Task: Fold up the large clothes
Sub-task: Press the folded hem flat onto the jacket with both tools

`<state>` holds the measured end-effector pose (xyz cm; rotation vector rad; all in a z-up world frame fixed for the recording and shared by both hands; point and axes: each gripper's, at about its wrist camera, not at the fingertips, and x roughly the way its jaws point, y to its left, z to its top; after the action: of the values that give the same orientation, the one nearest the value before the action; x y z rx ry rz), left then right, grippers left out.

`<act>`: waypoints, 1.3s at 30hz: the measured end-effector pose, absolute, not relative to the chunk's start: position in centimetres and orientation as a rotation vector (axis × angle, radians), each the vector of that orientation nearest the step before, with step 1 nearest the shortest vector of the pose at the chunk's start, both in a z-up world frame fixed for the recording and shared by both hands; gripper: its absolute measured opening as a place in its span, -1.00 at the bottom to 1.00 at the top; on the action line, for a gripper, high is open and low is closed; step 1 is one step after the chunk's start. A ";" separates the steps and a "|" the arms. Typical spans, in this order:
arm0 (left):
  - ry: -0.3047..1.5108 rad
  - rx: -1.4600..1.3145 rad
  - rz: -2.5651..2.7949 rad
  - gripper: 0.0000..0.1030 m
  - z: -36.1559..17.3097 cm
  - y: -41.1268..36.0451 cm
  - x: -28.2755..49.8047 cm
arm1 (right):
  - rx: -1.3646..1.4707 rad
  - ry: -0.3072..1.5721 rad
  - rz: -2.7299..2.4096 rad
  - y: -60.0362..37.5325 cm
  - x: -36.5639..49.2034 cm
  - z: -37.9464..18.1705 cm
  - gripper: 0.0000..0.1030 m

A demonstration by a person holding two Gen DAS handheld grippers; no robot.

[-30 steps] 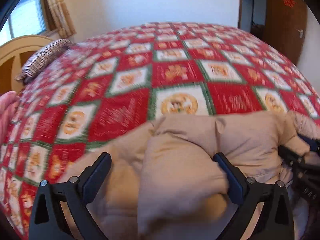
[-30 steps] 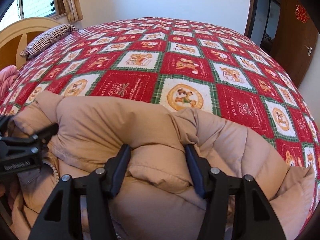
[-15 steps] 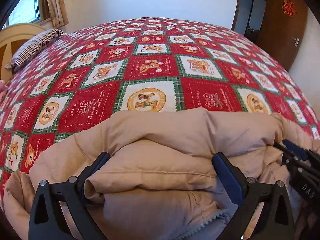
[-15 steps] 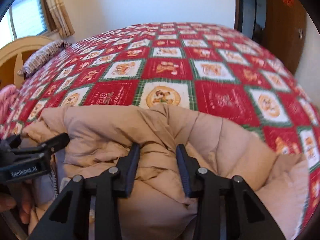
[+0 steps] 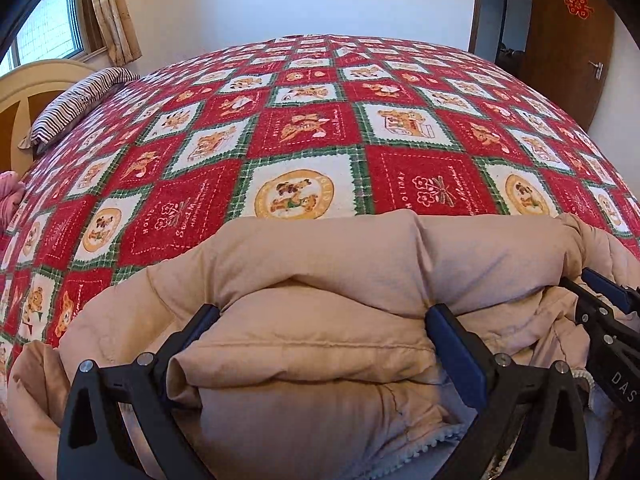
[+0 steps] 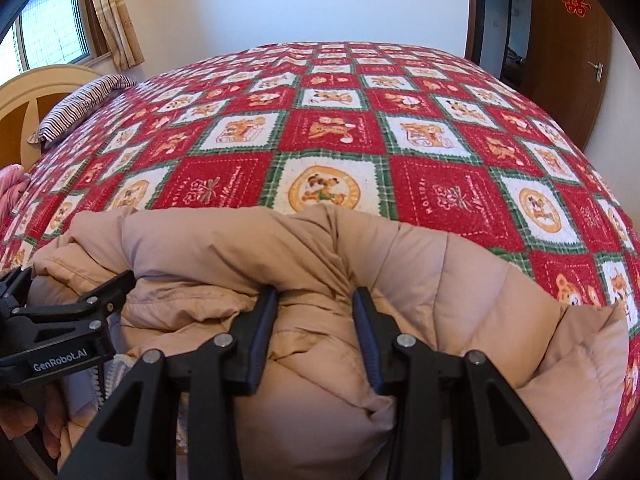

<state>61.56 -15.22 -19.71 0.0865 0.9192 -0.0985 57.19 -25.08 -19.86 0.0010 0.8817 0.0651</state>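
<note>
A beige puffy jacket (image 5: 320, 256) lies bunched at the near edge of the bed, and the right wrist view shows it too (image 6: 440, 280). My left gripper (image 5: 322, 316) is open wide over it, and a thick fold of the jacket fills the gap between its fingers. My right gripper (image 6: 316, 300) is shut on a narrower fold of the jacket, which bulges up between the pads. Each gripper shows in the other's view: the right gripper (image 5: 600, 312) at the right edge, the left gripper (image 6: 60, 320) at the left edge.
A red, white and green quilt (image 5: 304, 128) with bear motifs covers the whole bed. A striped pillow (image 5: 76, 108) lies at the far left by the headboard (image 5: 24, 84). Something pink (image 5: 10, 196) sits at the left edge. A brown door (image 5: 568, 44) stands at the back right.
The right gripper's jaws have narrowed and pinched a fold of the jacket. The left gripper has sunk towards the jacket, and its fold now spans the gap between the fingers.
</note>
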 end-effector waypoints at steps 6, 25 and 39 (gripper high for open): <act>0.920 0.112 -0.083 0.99 -19.9 -15.5 61.6 | -0.024 0.886 0.053 -24.8 57.3 -19.9 -0.18; 0.908 0.144 -0.062 0.99 -20.0 -16.0 61.5 | -0.059 0.889 0.032 -24.3 57.4 -20.1 -0.17; 0.906 0.149 -0.060 0.99 -20.0 -16.1 61.3 | -0.057 0.893 0.033 -24.3 57.4 -20.1 -0.16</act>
<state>61.32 -16.05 -19.99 0.1486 0.9065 -0.0604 57.42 -24.28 -20.09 -0.0570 0.8929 0.0328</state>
